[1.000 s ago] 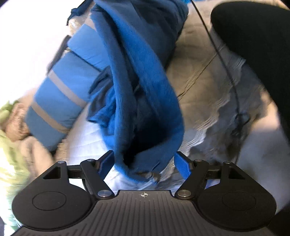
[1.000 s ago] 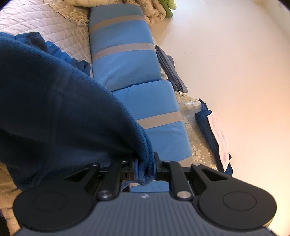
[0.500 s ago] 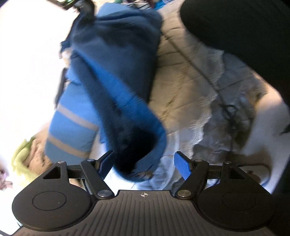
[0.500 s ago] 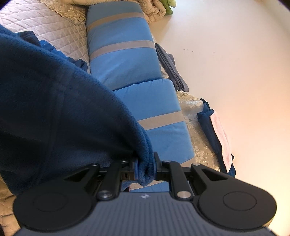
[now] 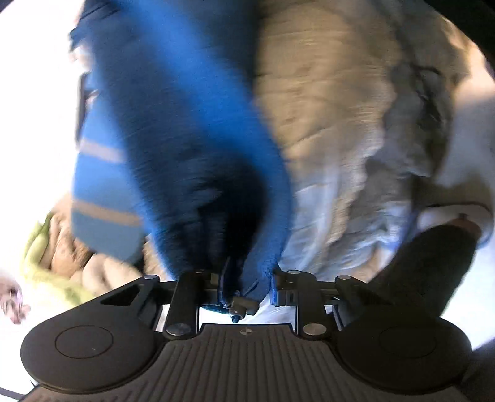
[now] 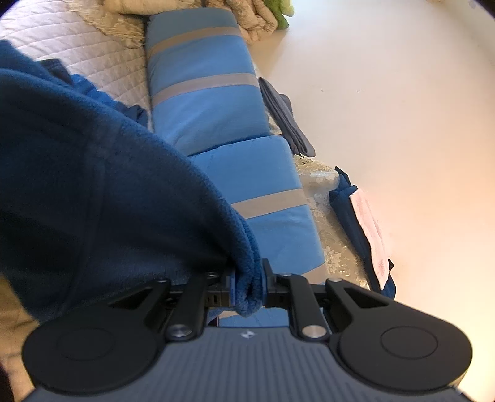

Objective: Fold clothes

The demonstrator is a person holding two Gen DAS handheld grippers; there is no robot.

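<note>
- Left hand-held gripper (image 5: 246, 286) closing on a hem of the blue fleece garment (image 5: 198, 130), cloth and a small metal zipper pull (image 5: 239, 307) caught between the jaws.
- Right hand-held gripper (image 6: 247, 289) clenched on a rolled edge of the same blue fleece garment (image 6: 92, 191), pads pressing both sides of the bunched cloth.
- Fleece hanging between the two grips: rising far and left out of the left wrist view, blurred; filling the left half of the right wrist view as a dark, shaded drape.
- Just beyond the right grip, a light blue pillow with grey stripes (image 6: 213, 111) lying lengthwise, near to far, along the right edge of the bed (image 6: 77, 49); seen again at the left of the left wrist view (image 5: 99, 191).
- Quilted pale bedspread (image 6: 62, 43) on the far left of the right wrist view; beige, lace-edged cover (image 5: 324, 102) to the right of the fleece in the left wrist view.
- Beige blanket (image 6: 247, 15) and a green cloth (image 6: 283, 10) bunched at the far end of the pillow.
- Dark grey folded item (image 6: 284, 117) tucked against the pillow's right side.
- Navy cloth with a pink piece (image 6: 365, 225) on top, nearer, hanging at the bed's right edge.
- Pale floor (image 6: 386, 92) beyond, to the right.
- Dark shape (image 5: 427, 263) at the near right of the left wrist view, too blurred to identify.
</note>
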